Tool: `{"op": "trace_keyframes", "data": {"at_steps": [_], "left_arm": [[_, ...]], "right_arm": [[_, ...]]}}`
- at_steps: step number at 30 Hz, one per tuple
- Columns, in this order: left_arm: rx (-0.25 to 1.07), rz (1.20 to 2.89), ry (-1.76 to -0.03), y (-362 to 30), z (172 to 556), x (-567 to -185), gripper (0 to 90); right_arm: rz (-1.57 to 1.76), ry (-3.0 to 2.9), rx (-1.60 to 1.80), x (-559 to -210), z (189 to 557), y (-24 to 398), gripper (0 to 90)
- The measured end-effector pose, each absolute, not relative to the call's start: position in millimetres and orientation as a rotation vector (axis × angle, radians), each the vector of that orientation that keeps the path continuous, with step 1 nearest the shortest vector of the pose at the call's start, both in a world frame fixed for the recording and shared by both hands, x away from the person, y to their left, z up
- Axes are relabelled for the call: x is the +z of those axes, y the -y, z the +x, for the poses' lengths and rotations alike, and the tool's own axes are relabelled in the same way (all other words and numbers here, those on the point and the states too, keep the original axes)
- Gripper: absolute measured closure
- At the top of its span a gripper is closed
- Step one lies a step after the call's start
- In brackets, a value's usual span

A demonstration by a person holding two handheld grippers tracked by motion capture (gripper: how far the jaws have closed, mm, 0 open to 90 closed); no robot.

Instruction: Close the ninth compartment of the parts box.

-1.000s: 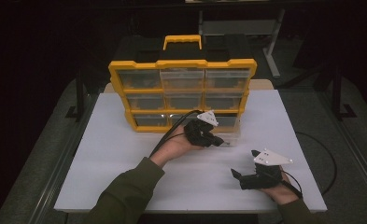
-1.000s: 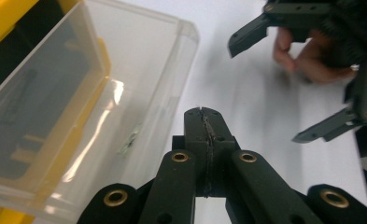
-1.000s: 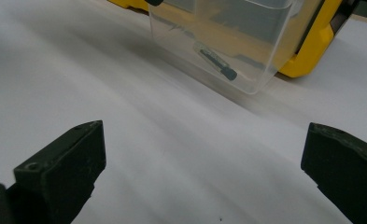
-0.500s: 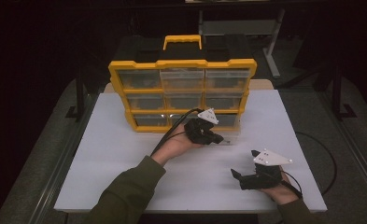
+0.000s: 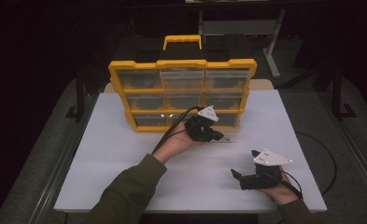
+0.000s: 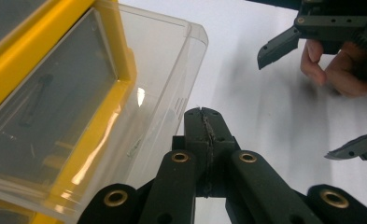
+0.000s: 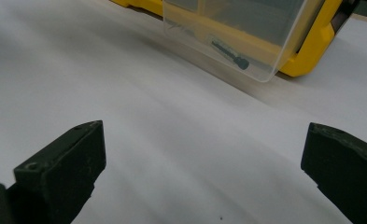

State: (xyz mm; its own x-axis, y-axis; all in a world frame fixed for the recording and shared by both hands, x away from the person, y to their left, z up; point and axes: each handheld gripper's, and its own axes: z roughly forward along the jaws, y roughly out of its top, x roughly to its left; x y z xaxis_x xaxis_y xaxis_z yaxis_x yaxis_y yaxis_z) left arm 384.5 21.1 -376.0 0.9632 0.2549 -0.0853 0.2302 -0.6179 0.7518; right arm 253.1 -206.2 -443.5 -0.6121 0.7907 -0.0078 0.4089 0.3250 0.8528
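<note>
The closed left tool (image 6: 204, 116) sat beside the light, slippery clear drawer (image 6: 172, 70), best gripped by its front lip.

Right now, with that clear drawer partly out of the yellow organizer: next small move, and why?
Probably the left gripper draws the clear plastic drawer a bit further out of the yellow organizer case. Its jaws are shut beside the drawer's front; the right gripper waits open, facing the small dark screw inside.

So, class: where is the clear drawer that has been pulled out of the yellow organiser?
In the high view the clear drawer juts from the yellow organiser's bottom row, right of centre, onto the white table, beside the shut left gripper.
</note>
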Motion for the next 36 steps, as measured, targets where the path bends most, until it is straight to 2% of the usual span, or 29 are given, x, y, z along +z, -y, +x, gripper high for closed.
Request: {"op": "trace_keyframes", "data": {"at_steps": [36], "left_arm": [[0.108, 2.209, -0.404, -19, 409, -378, 90.0]], "right_arm": [[1.055, -2.174, 1.209, -444, 253, 207, 0.0]]}}
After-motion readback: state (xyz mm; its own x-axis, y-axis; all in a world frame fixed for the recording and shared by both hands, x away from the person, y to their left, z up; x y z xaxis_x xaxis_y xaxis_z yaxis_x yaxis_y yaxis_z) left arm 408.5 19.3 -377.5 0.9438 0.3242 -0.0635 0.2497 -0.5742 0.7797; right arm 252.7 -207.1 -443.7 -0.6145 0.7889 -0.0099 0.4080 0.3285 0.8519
